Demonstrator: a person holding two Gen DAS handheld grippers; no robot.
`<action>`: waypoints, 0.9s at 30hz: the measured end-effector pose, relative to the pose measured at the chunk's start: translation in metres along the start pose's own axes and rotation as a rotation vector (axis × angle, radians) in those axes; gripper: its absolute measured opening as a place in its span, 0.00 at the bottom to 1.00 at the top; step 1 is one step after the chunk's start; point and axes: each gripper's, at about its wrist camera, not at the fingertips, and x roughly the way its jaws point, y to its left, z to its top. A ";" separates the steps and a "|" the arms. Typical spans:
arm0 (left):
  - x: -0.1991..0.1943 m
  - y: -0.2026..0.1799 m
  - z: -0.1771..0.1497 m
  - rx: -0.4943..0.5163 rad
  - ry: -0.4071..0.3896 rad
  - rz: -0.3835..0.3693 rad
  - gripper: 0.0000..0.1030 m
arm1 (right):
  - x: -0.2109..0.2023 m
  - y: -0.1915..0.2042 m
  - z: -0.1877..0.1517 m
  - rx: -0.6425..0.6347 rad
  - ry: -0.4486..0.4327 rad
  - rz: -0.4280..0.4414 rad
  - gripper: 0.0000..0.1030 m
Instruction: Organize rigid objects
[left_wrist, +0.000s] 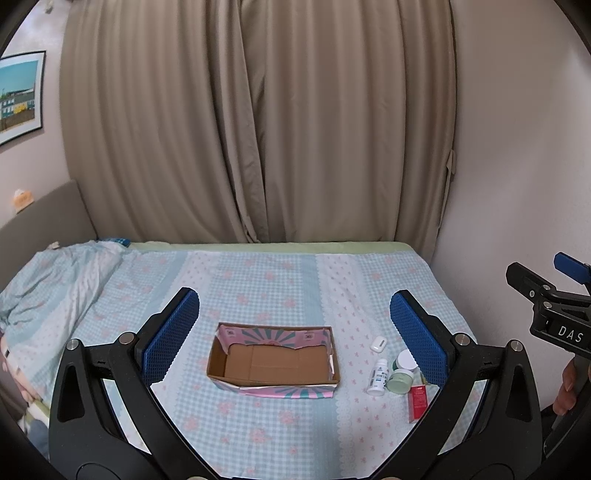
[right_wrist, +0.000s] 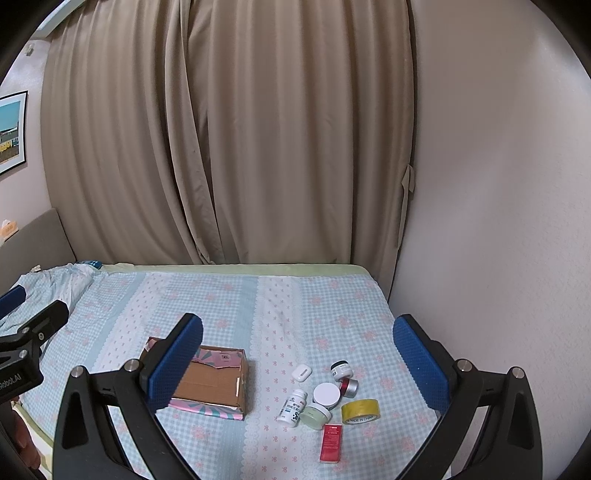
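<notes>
Beige curtains (right_wrist: 221, 129) are hanging behind the checked bedsheet (right_wrist: 229, 302) you are working over. Your left gripper (left_wrist: 295, 332) and right gripper (right_wrist: 297, 360) are both hovering spread wide, carrying nothing. The cardboard box (left_wrist: 273, 363) is sitting empty, with the small items clustered just beside it. Try lowering onto the white bottle (right_wrist: 293, 407) first, squeezing across its body.

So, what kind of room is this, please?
Most likely a bedroom. The work surface is a bed with a checked floral sheet, a padded headboard stands at one end, and long beige curtains hang behind it.
</notes>
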 end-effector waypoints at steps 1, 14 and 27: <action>0.000 0.000 0.000 0.000 0.000 0.000 1.00 | 0.000 0.000 0.000 0.000 0.001 0.001 1.00; 0.000 0.007 0.003 0.003 0.012 -0.016 1.00 | 0.002 0.002 0.002 0.003 -0.001 0.000 1.00; 0.101 -0.017 0.017 0.129 0.220 -0.217 1.00 | 0.045 -0.025 -0.011 0.141 0.114 -0.104 1.00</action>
